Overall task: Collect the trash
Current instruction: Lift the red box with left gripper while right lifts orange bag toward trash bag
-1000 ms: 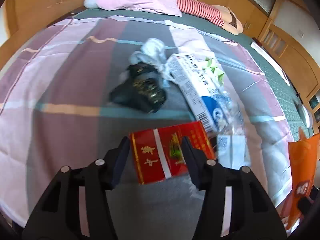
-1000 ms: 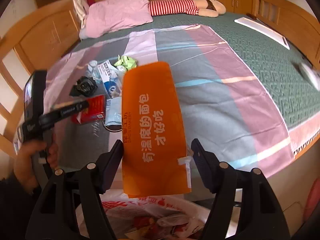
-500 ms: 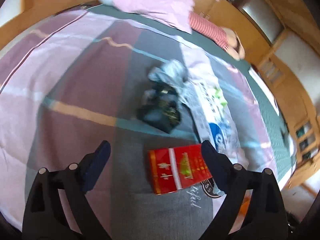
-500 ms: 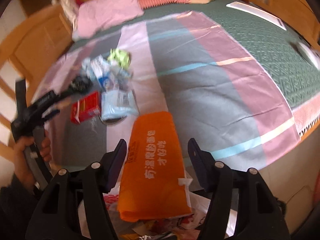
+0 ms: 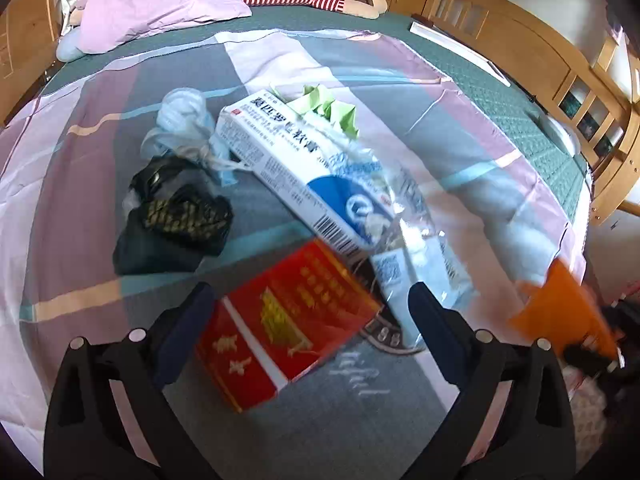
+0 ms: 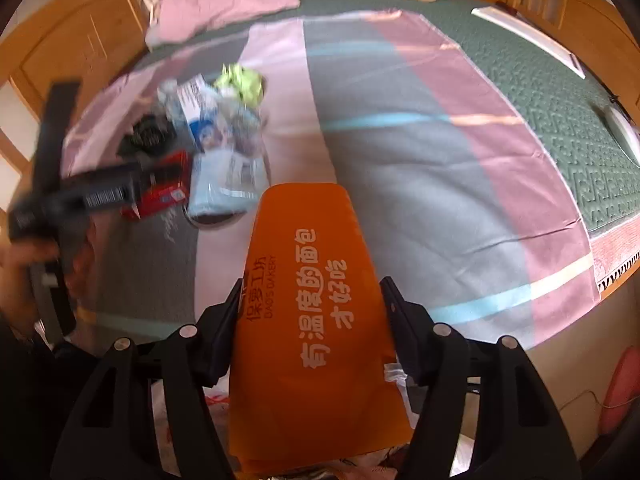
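Orange bag (image 6: 316,320) pinched, right fingers (image 6: 224,332), bottom hidden | left fingers (image 5: 188,320) spread

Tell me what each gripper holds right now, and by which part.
The right gripper clamps the orange bag across its width, by its side edges. The left gripper is open around the red box, gripping nothing.

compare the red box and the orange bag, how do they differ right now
The red box lies flat on the bedspread, between the open left gripper's fingers and not gripped; the orange bag is held up off the bed, clamped by the right gripper. The box is a rigid carton with gold print; the bag is soft and flat with pale lettering. Both are printed packaging waste.
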`<state>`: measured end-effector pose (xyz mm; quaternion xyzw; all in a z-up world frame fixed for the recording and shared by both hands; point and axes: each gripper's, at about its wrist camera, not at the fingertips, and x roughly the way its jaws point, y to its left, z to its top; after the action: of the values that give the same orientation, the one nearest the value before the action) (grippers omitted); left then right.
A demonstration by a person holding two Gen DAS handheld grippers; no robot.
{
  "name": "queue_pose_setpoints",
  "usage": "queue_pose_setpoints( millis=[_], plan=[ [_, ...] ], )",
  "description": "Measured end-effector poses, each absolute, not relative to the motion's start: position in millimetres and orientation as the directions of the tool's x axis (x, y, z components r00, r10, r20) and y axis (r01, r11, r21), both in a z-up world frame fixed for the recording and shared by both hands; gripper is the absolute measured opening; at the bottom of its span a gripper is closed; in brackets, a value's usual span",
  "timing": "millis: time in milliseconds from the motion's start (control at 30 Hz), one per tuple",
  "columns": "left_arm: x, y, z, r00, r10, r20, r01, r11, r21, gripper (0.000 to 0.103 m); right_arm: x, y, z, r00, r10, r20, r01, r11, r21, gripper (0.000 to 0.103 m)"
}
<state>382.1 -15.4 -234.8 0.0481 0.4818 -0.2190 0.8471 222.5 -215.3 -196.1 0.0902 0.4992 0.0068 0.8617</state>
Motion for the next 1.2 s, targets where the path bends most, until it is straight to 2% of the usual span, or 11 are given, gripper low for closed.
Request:
queue_pose_setpoints(
  millis=[233, 333, 433, 500, 567, 633, 833, 933, 1000, 1100, 1200],
  plan=[
    [356, -9, -234, 0.411, -0.299, -0.861, 0.434, 0.895, -0.103, 0.072, 212, -220, -183, 0.550, 0.126, -0.825, 0.103, 0.971, 0.217, 0.065],
    [340, -18, -234, 0.399, -0.294, -0.869, 0.496, 0.866, -0.065, 0.070, 205, -217, -183, 0.550, 0.142, -0.823, 0.097, 0.968, 0.232, 0.065],
    [336, -11, -226, 0.295, -0.465, -0.835, 0.547, 0.798, -0.251, 0.070, 199, -219, -182, 0.550, 0.148, -0.822, 0.107, 0.964, 0.245, 0.065],
    [341, 2, -216, 0.317, -0.531, -0.786, 0.509, 0.794, -0.332, 0.078, 195, -223, -180, 0.553, 0.148, -0.820, 0.116, 0.961, 0.252, 0.065],
    [349, 8, -205, 0.469, -0.441, -0.765, 0.466, 0.860, -0.210, 0.093, 193, -227, -178, 0.555, 0.148, -0.819, 0.126, 0.958, 0.259, 0.065],
    [358, 0, -205, 0.530, -0.370, -0.763, 0.485, 0.870, -0.085, 0.093, 191, -229, -176, 0.554, 0.147, -0.819, 0.130, 0.957, 0.259, 0.065],
    [373, -25, -250, 0.393, -0.299, -0.869, 0.655, 0.755, 0.036, 0.095, 188, -235, -175, 0.552, 0.138, -0.822, 0.138, 0.957, 0.254, 0.065],
    [374, -17, -265, 0.332, -0.277, -0.902, 0.650, 0.760, 0.006, 0.086, 190, -235, -178, 0.549, 0.137, -0.825, 0.145, 0.956, 0.256, 0.065],
    [374, -8, -258, 0.328, -0.306, -0.894, 0.629, 0.777, -0.035, 0.064, 192, -233, -179, 0.552, 0.142, -0.821, 0.144, 0.954, 0.262, 0.065],
    [373, 1, -255, 0.309, -0.315, -0.897, 0.587, 0.806, -0.081, 0.061, 191, -225, -178, 0.559, 0.136, -0.818, 0.132, 0.959, 0.250, 0.065],
    [359, -2, -253, 0.338, -0.256, -0.906, 0.576, 0.817, -0.016, 0.059, 188, -218, -173, 0.575, 0.141, -0.806, 0.115, 0.961, 0.250, 0.065]
  ],
)
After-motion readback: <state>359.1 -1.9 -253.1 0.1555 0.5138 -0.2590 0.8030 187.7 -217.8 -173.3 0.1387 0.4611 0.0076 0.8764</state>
